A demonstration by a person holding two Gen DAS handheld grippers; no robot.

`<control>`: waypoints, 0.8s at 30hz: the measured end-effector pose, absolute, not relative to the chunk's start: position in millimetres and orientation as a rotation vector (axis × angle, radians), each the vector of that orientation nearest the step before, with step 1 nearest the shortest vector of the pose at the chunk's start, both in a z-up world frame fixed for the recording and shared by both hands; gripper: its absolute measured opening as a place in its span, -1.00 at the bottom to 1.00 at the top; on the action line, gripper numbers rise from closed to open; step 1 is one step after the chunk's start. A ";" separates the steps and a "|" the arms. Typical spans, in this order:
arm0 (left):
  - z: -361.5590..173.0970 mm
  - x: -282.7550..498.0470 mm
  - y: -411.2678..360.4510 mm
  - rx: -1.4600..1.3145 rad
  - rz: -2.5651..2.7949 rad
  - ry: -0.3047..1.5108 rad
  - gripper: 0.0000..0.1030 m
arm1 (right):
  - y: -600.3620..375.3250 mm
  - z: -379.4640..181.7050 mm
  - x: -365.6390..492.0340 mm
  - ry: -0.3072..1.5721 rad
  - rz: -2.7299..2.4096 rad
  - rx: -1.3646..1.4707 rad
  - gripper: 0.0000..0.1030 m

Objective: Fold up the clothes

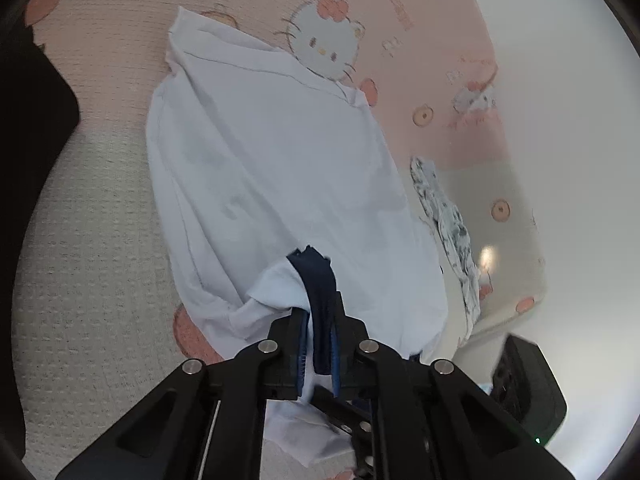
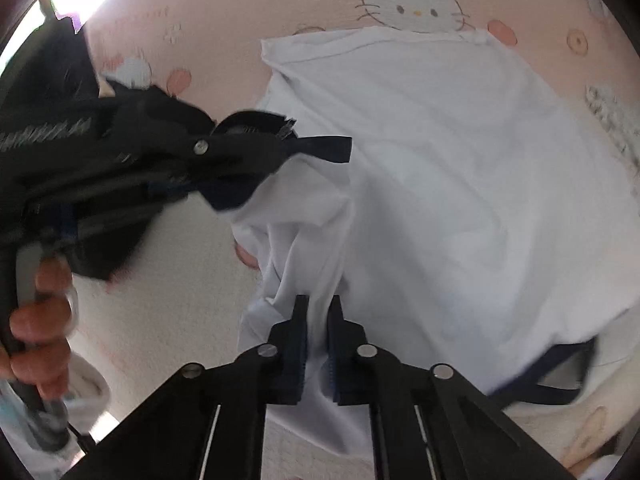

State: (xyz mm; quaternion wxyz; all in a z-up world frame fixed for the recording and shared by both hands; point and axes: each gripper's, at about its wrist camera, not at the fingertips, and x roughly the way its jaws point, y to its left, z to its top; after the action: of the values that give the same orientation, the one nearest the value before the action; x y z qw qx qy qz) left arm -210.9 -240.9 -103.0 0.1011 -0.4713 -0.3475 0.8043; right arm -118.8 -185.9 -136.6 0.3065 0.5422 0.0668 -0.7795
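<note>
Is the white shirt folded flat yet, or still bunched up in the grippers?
Not flat yet. The white shirt is bunched and lifted at the near edge: left gripper pinches its navy trim, right gripper pinches white cloth.

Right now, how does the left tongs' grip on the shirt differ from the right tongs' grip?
The left tongs pinch the white shirt at its navy trim, while the right tongs pinch plain white fabric only. In the right wrist view, the left tongs hold their bit higher up the frame, while the right tongs hold a bunched fold at the near edge. Both are shut on the same shirt, over the pink cartoon-cat blanket.
</note>
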 end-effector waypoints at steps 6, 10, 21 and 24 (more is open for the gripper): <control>-96.0 -225.7 -248.4 -1.360 2.388 -0.979 -0.91 | -151.0 -135.8 -120.4 0.206 -2.102 1.527 -0.94; -93.3 -234.4 -238.3 -1.381 2.406 -0.861 -0.91 | -128.8 -138.5 -127.5 0.101 -2.102 1.585 -0.94; -84.8 -234.7 -236.0 -1.522 2.363 -0.805 -0.31 | -125.1 -126.1 -125.3 0.018 -2.075 1.495 0.33; -81.4 -222.6 -239.7 -1.484 2.373 -0.798 0.43 | -124.3 -123.8 -128.0 -0.028 -2.088 1.480 0.33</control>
State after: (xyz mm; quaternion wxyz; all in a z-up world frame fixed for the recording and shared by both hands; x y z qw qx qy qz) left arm -222.6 -239.7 -81.4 0.1154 -0.5066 -0.2725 0.8098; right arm -128.0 -124.3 -123.8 0.2869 0.5540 -0.0106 -0.7815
